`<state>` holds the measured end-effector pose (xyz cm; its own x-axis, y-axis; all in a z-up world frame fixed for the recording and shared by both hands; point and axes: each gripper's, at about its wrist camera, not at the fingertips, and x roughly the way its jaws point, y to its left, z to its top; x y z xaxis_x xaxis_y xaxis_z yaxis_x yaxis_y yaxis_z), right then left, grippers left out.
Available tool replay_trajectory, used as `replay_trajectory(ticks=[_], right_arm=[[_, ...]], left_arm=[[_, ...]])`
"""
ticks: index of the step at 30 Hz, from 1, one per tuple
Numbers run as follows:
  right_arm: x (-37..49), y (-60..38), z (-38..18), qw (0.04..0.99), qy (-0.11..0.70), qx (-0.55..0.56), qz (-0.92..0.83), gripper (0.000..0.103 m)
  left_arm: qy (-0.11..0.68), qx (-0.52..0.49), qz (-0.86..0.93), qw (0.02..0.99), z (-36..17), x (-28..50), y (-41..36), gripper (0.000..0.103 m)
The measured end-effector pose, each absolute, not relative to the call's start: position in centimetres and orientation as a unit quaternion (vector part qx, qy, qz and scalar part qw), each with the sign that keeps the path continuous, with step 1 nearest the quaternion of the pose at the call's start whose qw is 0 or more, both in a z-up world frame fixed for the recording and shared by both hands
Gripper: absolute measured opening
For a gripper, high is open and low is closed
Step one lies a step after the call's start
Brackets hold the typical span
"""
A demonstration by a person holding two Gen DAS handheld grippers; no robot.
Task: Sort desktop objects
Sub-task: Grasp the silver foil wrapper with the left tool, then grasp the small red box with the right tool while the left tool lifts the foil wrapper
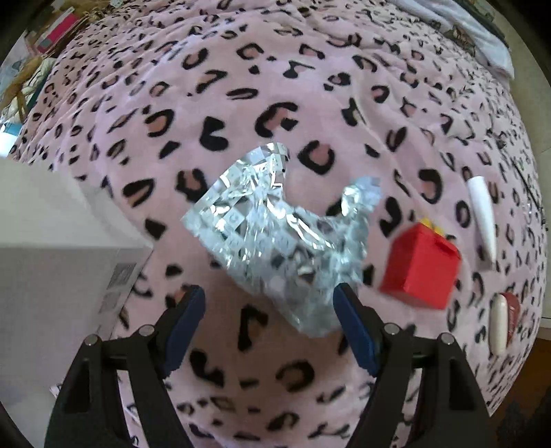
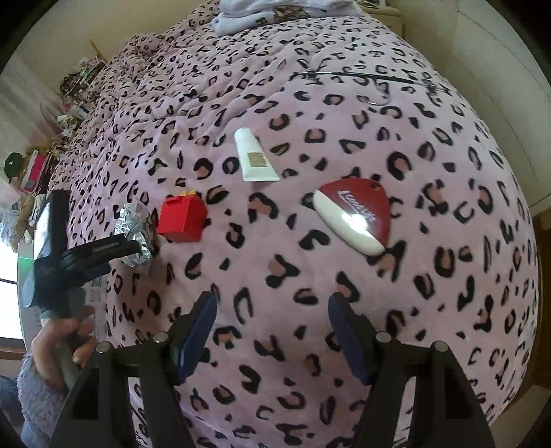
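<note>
A leopard-print blanket [image 2: 310, 275] carries crumpled foil [image 1: 275, 234], red box [image 2: 182, 220], white tube [image 2: 255, 158], red-white case [image 2: 354, 217].

Home bedroom. Bed [image 2: 344, 275] covered by pink leopard-print plush blanket, quilted, filling both views; folded pale bedding [image 2: 275, 13] at far end. Cluttered shelf [image 2: 74, 89] of small items along wall on left side. Cream wall panel [image 2: 499, 103] on right. Wooden floor [image 1: 537, 362] at bed edge

You're over a pink blanket [image 1: 241, 69] with black-and-tan leopard spots. On it: a silver foil wrapper [image 1: 272, 234], a red box [image 1: 420, 265], a white tube [image 2: 253, 156], a red-and-white case [image 2: 354, 215]. Your gripper pads [image 2: 199, 334] are dark blue.
</note>
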<state>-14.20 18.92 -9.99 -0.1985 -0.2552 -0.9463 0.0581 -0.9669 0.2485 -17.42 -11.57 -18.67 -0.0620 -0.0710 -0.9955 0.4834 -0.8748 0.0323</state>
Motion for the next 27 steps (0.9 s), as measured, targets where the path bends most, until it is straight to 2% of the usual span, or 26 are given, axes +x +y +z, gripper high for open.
replay_trajectory(ticks=[3, 8, 15, 18, 20, 27], right_arm=[[-14.7, 18.3, -10.6, 0.106, -0.081, 0.628, -0.767, 0.069], [-15.0, 17.4, -11.3, 0.11, -0.076, 0.634, -0.761, 0.069], [-15.6, 16.9, -11.7, 0.11, -0.07, 0.637, -0.76, 0.069], [-16.0, 16.8, -11.8, 0.11, -0.069, 0.637, -0.76, 0.069], [-16.1, 16.5, -12.0, 0.111, -0.069, 0.637, -0.759, 0.069], [-16.3, 15.3, -12.2, 0.123, -0.074, 0.636, -0.758, 0.069]], left_arm=[[0.163, 0.663, -0.706, 0.188, -20.2, -18.1, -12.0, 0.08], [0.153, 0.67, -0.703, 0.182, -22.5, -19.1, -12.4, 0.103], [0.149, 0.665, -0.712, 0.17, -24.4, -19.7, -12.7, 0.103], [0.159, 0.649, -0.727, 0.158, -24.0, -19.3, -12.5, 0.087], [0.169, 0.641, -0.734, 0.146, -23.5, -19.3, -12.1, 0.051], [0.177, 0.631, -0.741, 0.143, -22.8, -19.0, -12.5, 0.051]])
